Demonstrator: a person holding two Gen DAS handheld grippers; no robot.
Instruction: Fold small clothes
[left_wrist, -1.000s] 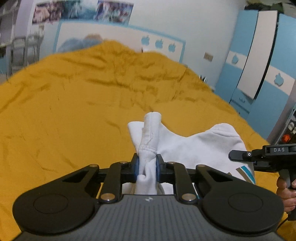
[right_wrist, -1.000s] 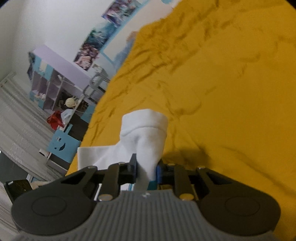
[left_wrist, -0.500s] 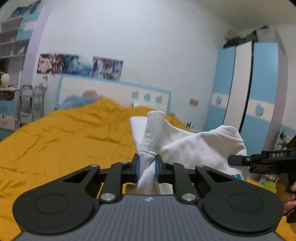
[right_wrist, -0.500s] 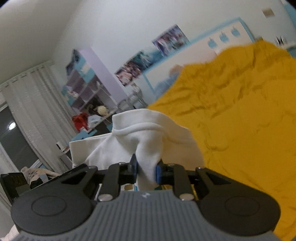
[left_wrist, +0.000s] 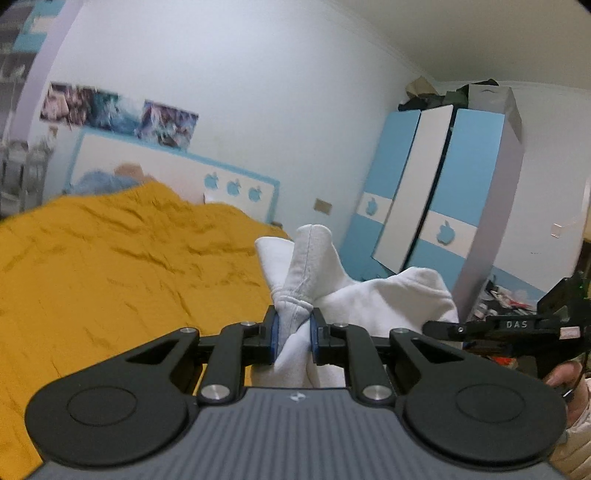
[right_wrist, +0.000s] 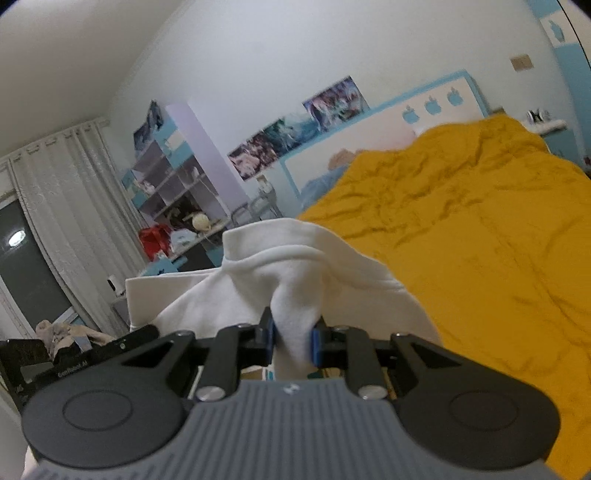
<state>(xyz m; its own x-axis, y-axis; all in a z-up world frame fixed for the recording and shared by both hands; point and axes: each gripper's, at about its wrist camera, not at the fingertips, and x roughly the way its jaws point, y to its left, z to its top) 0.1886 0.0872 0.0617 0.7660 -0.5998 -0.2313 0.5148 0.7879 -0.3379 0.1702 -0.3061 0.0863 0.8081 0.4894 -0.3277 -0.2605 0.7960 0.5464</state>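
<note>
Here, both grippers carry one white garment in the air above the bed.

Left gripper (left_wrist: 293, 338): jaws pinched on a bunched, ribbed grey-white edge of the white garment (left_wrist: 373, 295), which rises between the blue pads (left_wrist: 273, 336) and stands up past them.

Right gripper (right_wrist: 293, 341): jaws pressed onto a gathered fold of the same white garment (right_wrist: 295, 266); cloth bulges above the pads and drapes to both sides.

Garment position: held up off the yellow bedspread (left_wrist: 122, 266), spanning between the two grippers; in the left wrist view its right lobe sags near the right gripper's black body (left_wrist: 517, 328).

Person's hand (left_wrist: 565, 376): partly visible at the right edge of the left wrist view, wrapped around the right gripper's handle.

Bedspread: wrinkled, covering the bed below and beyond the cloth (right_wrist: 480, 240).

Headboard (left_wrist: 177, 177): white with a blue border and blue apple shapes, at the far end of the bed.

Wardrobe (left_wrist: 443, 192): blue and white doors, to the right of the bed.

Posters (right_wrist: 295, 129): a row on the wall above the headboard.

Shelving (right_wrist: 166, 177): against the wall beside white curtains (right_wrist: 66, 221).
</note>
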